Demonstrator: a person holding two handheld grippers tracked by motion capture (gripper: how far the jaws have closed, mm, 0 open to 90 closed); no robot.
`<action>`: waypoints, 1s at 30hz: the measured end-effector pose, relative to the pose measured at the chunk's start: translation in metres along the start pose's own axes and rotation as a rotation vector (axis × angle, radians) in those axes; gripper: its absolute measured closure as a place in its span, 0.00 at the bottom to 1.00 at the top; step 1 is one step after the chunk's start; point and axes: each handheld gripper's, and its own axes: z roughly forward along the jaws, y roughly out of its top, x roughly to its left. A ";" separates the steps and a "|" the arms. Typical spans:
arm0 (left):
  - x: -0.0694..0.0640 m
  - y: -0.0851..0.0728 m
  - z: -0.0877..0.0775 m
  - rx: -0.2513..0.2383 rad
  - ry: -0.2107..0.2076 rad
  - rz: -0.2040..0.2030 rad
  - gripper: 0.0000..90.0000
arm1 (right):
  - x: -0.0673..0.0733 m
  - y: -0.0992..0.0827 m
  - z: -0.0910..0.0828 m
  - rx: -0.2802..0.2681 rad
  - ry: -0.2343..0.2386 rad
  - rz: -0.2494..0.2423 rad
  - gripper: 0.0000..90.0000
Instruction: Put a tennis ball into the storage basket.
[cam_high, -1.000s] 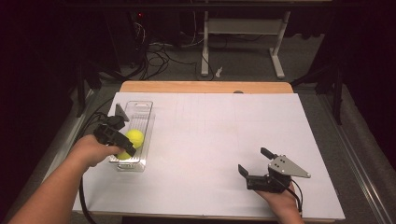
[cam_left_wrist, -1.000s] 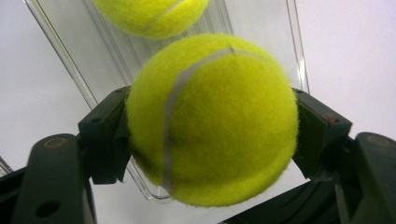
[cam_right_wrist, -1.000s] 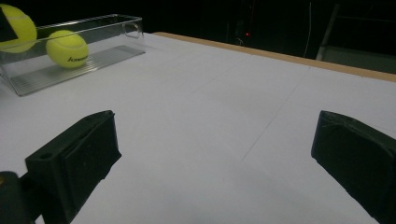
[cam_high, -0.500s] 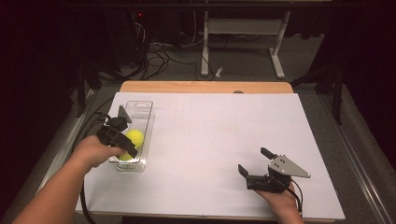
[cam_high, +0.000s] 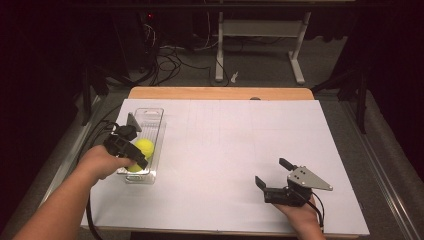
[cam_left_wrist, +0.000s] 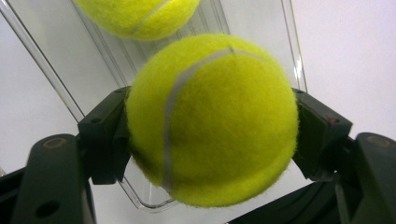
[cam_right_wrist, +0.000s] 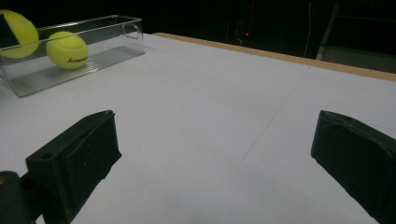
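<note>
Two fuzzy yellow-green tennis balls total, one clear plastic rectangular bin (cam_high: 150, 131), one white sheet-covered table (cam_high: 225, 150), and two grippers, one in each of my hands. My left gripper (cam_left_wrist: 212, 123) is clamped on the first tennis ball (cam_left_wrist: 212, 119), jaws pressing it from both sides, right over the near end of the bin. The second tennis ball (cam_high: 145, 146) sits inside the bin, just beyond the held one.

My right gripper (cam_high: 272, 177) is way off on the other side of the table, near the front edge, jaws spread wide with nothing between them, just bare white table.

View differences: the left gripper view gives the close-up of the grip, with the white seam on the held ball and the bin's ribbed floor behind it. The high view barely shows that ball since my hand covers it, but it's the one that lays out both hands at once. The right gripper view catches the bin side-on with black lettering on the ball inside, too small to read.
</note>
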 end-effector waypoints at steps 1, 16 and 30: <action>-0.001 0.000 0.000 0.000 0.000 0.001 0.29 | 0.000 0.000 0.000 0.000 0.000 0.001 0.02; -0.010 -0.001 -0.020 -0.054 0.014 0.029 0.09 | 0.000 0.000 0.000 -0.002 0.001 0.004 0.02; -0.017 -0.002 -0.025 -0.038 0.008 0.039 0.01 | 0.000 0.001 0.000 -0.006 0.001 0.000 0.02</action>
